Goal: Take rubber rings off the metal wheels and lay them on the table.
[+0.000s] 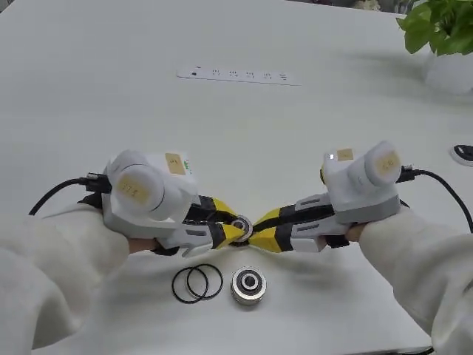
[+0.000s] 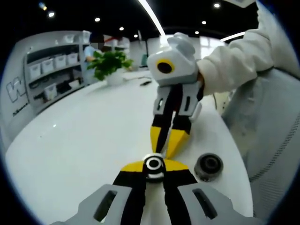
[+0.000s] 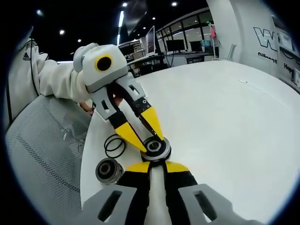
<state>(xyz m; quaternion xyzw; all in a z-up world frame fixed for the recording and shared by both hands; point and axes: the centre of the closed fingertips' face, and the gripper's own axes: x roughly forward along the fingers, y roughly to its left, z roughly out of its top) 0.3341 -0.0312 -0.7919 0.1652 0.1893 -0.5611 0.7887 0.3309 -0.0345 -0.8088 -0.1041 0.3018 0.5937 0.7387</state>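
My left gripper [image 1: 233, 231] is shut on a small metal wheel [image 1: 240, 225] held just above the white table [image 1: 244, 140]. In the left gripper view the wheel [image 2: 153, 163] sits between my yellow tips. The right gripper [image 1: 257, 228] meets it from the right, its jaws pinched together on the black rubber ring [image 3: 164, 151] at the wheel's rim. Two loose rubber rings [image 1: 196, 283] lie overlapping near the front edge. Beside them a second metal wheel [image 1: 248, 285] rests flat; it also appears in the gripper views [image 2: 208, 166] [image 3: 109, 170].
A white power strip [image 1: 238, 75] lies far back on the table. A potted plant [image 1: 443, 33] stands at the back right, with a small black-and-white object [image 1: 464, 154] at the right edge. Black cables [image 1: 52, 194] trail from both grippers.
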